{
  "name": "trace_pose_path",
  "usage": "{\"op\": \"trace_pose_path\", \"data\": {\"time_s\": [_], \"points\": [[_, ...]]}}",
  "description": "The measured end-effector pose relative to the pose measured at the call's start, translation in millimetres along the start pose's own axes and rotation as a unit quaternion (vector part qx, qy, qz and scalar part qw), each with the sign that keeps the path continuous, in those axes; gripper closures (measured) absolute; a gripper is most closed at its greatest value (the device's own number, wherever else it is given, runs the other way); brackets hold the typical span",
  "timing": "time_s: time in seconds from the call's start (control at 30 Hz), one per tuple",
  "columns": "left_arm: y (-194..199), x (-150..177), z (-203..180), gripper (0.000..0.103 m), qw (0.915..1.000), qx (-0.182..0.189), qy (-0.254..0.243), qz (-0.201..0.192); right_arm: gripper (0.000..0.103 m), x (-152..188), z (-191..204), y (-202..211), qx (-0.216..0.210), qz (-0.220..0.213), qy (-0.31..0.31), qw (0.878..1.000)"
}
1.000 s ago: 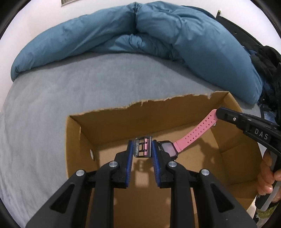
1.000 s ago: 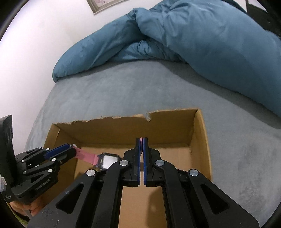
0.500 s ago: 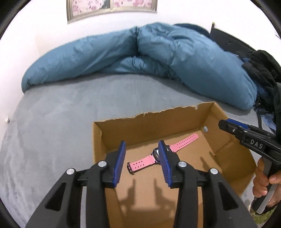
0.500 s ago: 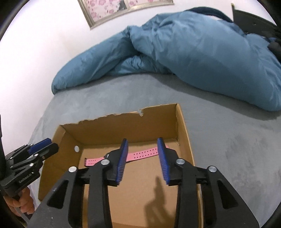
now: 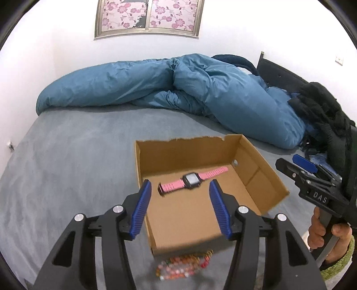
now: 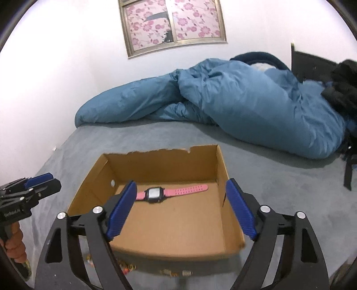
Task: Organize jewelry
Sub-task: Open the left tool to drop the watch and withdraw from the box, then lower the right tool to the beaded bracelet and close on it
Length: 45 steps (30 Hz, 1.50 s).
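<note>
A pink watch (image 5: 191, 181) with a dark square face lies flat on the floor of an open cardboard box (image 5: 169, 147) on the bed; it also shows in the right wrist view (image 6: 156, 193) inside the box (image 6: 225, 178). My left gripper (image 5: 180, 210) is open and empty, held back above the box's near side. My right gripper (image 6: 180, 209) is open and empty, also above the near side. Colourful bead jewelry (image 5: 183, 265) lies blurred on the bed in front of the box, and shows in the right wrist view (image 6: 127, 267).
A rumpled blue duvet (image 5: 178, 89) lies along the far side of the grey bed (image 5: 67, 156). Dark clothing (image 5: 321, 107) is piled at the right. A flowered picture (image 5: 147, 17) hangs on the white wall.
Both grippers let go of the pink watch, which now lies in the box. Both opened wide and pulled back and up from the box.
</note>
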<state>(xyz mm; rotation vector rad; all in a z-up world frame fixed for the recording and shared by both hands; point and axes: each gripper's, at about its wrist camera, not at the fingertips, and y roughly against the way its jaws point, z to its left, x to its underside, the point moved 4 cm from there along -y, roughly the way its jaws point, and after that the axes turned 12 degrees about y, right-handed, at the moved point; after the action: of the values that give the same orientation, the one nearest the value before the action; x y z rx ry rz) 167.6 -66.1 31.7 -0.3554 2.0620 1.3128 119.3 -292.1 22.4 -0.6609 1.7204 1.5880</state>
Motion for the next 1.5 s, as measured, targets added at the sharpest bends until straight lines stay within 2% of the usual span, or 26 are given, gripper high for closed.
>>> {"op": "trace_pose_path", "data": {"time_s": [0.17,0.33,0.5,0.83,0.93,1.1,1.33,1.5], "points": [[12,24,8,0.049,0.9998,0.008,0.014,0.009,0.008,15,17,22,0.002,-0.002,0.031,1.0],[18,41,16,0.047,0.9997,-0.004,0.021,0.008,0.008,34,29,30,0.007,0.019,0.044,0.999],[21,55,26,0.046,0.9994,-0.012,0.032,0.008,0.008,51,37,32,0.031,0.035,0.056,0.997],[20,70,40,0.046,0.9987,-0.037,0.035,0.003,0.008,63,45,29,0.074,0.035,0.106,0.991],[19,72,45,0.046,0.9984,-0.038,0.042,0.003,0.008,63,48,31,0.052,0.026,0.108,0.992],[16,77,54,0.046,0.9975,-0.053,0.047,0.0,0.008,69,43,27,-0.028,0.019,0.072,0.997],[9,99,62,0.046,0.9962,-0.084,0.02,-0.005,0.008,90,27,22,-0.041,0.026,0.05,0.998],[2,115,60,0.046,0.9964,-0.084,-0.013,-0.004,0.009,102,27,14,-0.072,0.049,0.038,0.995]]}}
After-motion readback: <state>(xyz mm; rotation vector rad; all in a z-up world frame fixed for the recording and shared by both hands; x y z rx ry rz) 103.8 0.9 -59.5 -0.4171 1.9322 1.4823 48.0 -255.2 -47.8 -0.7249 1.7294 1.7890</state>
